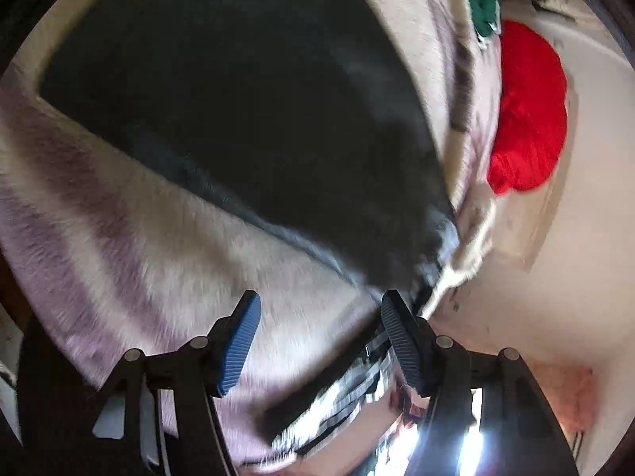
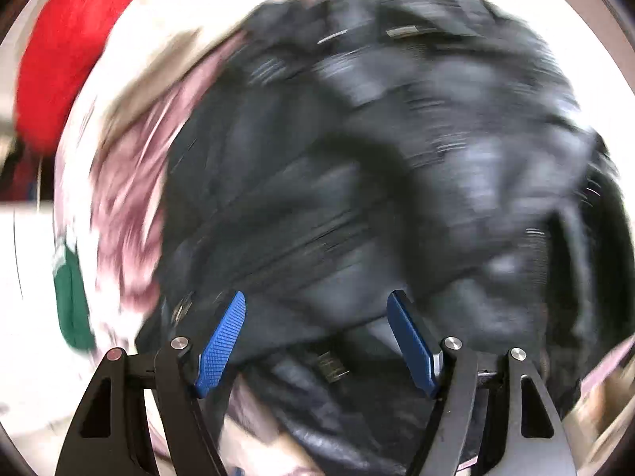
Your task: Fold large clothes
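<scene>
Left gripper fingers apart and empty above pale striped blanket, black garment edge just ahead, right gripper fingers wide over black garment, gripping nothing, red cloth at blanket's far edge

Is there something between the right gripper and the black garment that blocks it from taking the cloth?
Nothing visible does. The right gripper looks down on the black garment, jaws apart and empty, with only that cloth under them. The red cloth and green cloth lie off to the side.
</scene>
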Demonstrator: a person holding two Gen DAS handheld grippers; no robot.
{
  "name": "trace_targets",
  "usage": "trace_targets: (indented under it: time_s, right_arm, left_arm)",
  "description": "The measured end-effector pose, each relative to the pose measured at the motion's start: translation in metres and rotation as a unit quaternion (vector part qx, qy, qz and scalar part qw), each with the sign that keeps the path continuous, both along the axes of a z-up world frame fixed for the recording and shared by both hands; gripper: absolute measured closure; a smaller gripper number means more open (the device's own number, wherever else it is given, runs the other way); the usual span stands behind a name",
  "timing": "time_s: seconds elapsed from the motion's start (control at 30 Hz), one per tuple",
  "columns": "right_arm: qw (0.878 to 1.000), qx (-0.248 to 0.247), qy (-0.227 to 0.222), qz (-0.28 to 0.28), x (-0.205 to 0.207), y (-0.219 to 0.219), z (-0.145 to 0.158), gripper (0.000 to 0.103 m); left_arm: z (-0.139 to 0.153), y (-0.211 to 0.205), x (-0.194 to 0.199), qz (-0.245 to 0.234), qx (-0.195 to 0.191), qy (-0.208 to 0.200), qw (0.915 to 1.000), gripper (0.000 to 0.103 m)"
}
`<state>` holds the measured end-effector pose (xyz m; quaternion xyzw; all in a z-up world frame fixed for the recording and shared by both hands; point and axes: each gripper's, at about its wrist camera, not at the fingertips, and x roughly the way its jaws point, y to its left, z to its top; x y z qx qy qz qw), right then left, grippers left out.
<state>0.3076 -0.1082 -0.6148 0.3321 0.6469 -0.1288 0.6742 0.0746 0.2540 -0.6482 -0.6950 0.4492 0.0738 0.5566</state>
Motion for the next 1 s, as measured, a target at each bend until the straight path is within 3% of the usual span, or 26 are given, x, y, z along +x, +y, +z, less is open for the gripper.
trace_targets:
  time_s: [0.17, 0.33, 0.47, 0.5, 0.53, 0.57, 0.6, 0.63, 0.7, 0.77, 0.87, 0.93, 1.0]
  right_arm:
    - [0.996, -0.074, -0.006, -0.055, -0.025, -0.088, 0.022, 0.027]
    - [0.986, -0.147, -0.020, -0.074, -0.020, -0.169, 0.031, 0.027]
    - [0.993, -0.104, 0.001, -0.055, 0.009, -0.214, -0.013, 0.027]
    - [0.996, -0.084, 0.008, -0.037, 0.019, -0.221, -0.028, 0.044]
    - [0.997, -0.073, 0.008, -0.018, 0.025, -0.223, -0.039, 0.075]
    - [0.998, -0.067, 0.011, 0.006, 0.031, -0.223, -0.048, 0.077]
    - [0.996, -0.080, 0.011, 0.021, 0.034, -0.225, -0.051, 0.087]
    - [0.994, -0.107, 0.002, 0.030, 0.034, -0.228, -0.046, 0.091]
    - [0.991, -0.133, -0.014, 0.003, 0.029, -0.246, -0.039, 0.092]
    - [0.994, -0.102, -0.020, -0.022, 0.022, -0.272, -0.048, 0.092]
    - [0.999, -0.048, 0.002, 0.010, 0.026, -0.279, -0.065, 0.080]
    - [0.999, -0.040, 0.004, 0.009, 0.027, -0.289, -0.055, 0.066]
    - [0.999, -0.030, -0.025, -0.007, 0.023, -0.296, -0.035, 0.062]
  left_arm:
    - [0.004, 0.026, 0.008, 0.075, 0.050, 0.004, 0.9959, 0.044]
    - [0.021, 0.034, 0.021, 0.087, 0.102, 0.020, 0.9907, 0.044]
    - [0.026, 0.030, 0.025, 0.087, 0.119, 0.025, 0.9887, 0.044]
    - [0.027, 0.030, 0.025, 0.086, 0.122, 0.024, 0.9885, 0.044]
    - [0.027, 0.026, 0.027, 0.082, 0.127, 0.022, 0.9882, 0.044]
    - [0.028, 0.022, 0.029, 0.074, 0.137, 0.021, 0.9876, 0.044]
    - [0.030, 0.016, 0.032, 0.065, 0.148, 0.022, 0.9866, 0.044]
    - [0.030, 0.007, 0.037, 0.058, 0.157, 0.023, 0.9856, 0.044]
    - [0.029, -0.003, 0.046, 0.039, 0.178, 0.029, 0.9829, 0.044]
    - [0.023, -0.012, 0.056, 0.026, 0.194, 0.035, 0.9800, 0.044]
    - [0.019, -0.012, 0.059, 0.037, 0.199, 0.043, 0.9783, 0.044]
    - [0.018, -0.010, 0.055, 0.066, 0.197, 0.040, 0.9774, 0.044]
    - [0.027, -0.008, 0.051, 0.098, 0.221, 0.037, 0.9696, 0.064]
